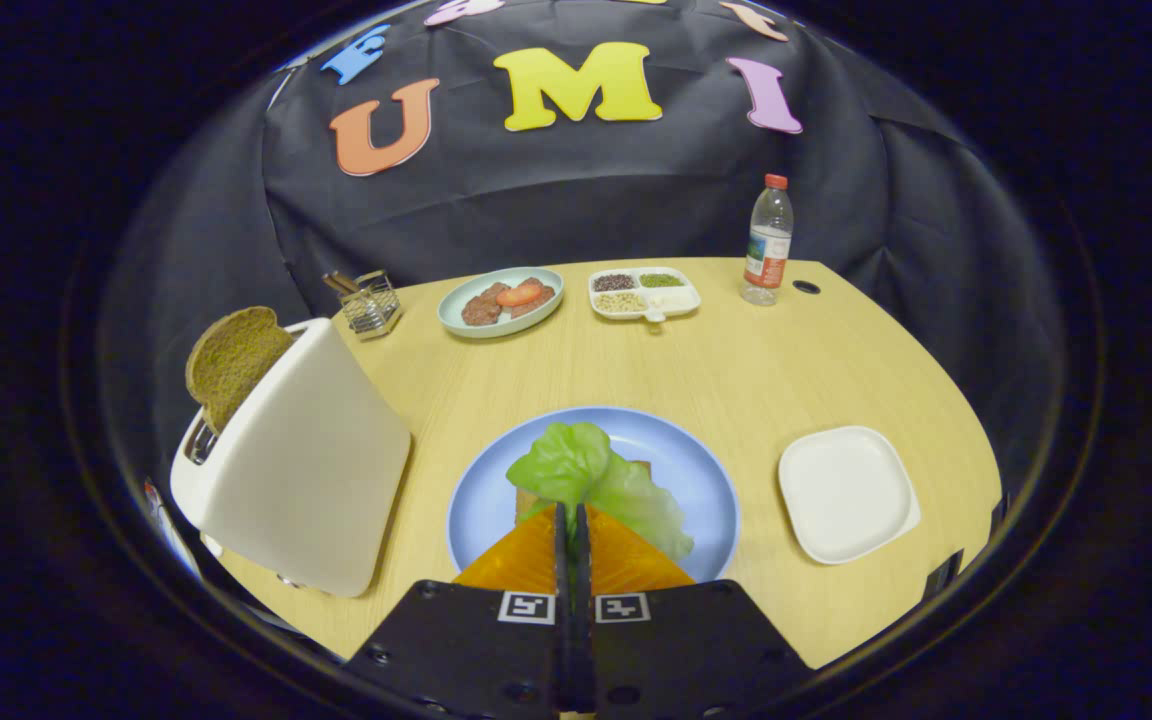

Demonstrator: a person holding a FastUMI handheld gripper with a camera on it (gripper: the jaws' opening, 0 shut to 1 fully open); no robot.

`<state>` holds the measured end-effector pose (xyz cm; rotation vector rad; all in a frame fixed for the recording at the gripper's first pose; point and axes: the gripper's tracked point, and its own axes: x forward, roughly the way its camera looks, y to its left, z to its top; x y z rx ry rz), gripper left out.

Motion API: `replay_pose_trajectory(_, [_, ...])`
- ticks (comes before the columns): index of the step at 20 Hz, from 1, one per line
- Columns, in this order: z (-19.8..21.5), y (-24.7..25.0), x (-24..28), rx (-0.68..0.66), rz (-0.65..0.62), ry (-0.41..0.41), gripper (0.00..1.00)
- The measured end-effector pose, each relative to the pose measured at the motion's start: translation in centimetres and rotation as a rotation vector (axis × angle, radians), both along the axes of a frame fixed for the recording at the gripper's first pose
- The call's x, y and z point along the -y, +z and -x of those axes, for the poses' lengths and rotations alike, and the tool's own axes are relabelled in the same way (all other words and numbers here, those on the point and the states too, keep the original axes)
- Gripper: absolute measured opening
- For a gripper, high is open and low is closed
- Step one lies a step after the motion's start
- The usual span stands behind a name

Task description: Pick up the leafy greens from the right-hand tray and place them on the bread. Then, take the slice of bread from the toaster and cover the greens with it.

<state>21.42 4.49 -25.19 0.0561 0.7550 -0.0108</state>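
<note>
The gripper hangs over the blue plate with its 2 orange fingers pressed together, and the leafy greens rise from between their tips. The fingers look pinched on the near edge of the leaf, though the contact itself is hidden behind them.

The greens spread over the slice of bread on that plate, of which only brown edges peek out from under the leaf. The white square tray to the right holds nothing, so the pick-up appears done and the placing is nearly done: the leaf is over the bread but apparently not yet released.

The second half is untouched. The other slice of bread stands upright in the slot of the white toaster, just left of the plate. It remains to let go, grasp that slice, and lay it on the greens.
</note>
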Motion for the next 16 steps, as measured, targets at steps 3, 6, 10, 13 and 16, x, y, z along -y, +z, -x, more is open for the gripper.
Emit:
replay_pose_trajectory(3, [-0.3, -2.0, -0.8, -0.04, 0.012, 0.003, 0.0])
replay_pose_trajectory(6, [-0.5, -2.3, -1.0, -0.034, 0.031, 0.006, 0.0])
replay_pose_trajectory(10, [-0.3, -2.9, -1.2, -0.04, 0.042, 0.015, 0.02])
replay_pose_trajectory(13, [-0.1, -2.9, -1.2, -0.043, 0.007, 0.007, 0.03])
replay_pose_trajectory(16, [0.4, -3.2, -1.2, -0.06, -0.035, 0.001, 0.34])
